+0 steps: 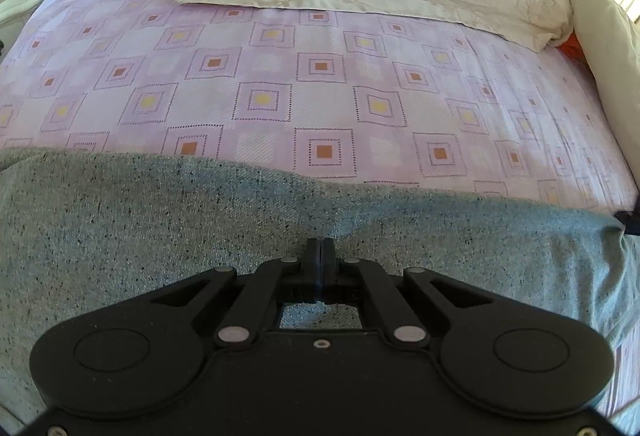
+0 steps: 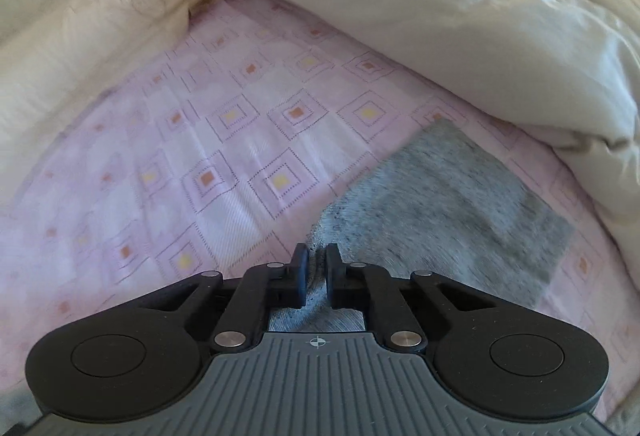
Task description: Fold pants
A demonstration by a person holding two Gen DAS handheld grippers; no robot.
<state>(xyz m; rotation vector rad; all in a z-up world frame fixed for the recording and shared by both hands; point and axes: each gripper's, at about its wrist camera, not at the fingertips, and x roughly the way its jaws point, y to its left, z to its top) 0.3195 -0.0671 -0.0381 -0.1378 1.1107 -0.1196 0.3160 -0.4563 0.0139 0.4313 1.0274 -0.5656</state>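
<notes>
From the left wrist, the grey pants (image 1: 160,236) are seen spread on the lilac bedsheet (image 1: 320,76), the left gripper (image 1: 319,250) clenched over them, nothing visibly pinched

From the right wrist, the right gripper (image 2: 317,256) is seen clamped on a bunched fold; soft, light, limp cloth is best taken at edges
</notes>
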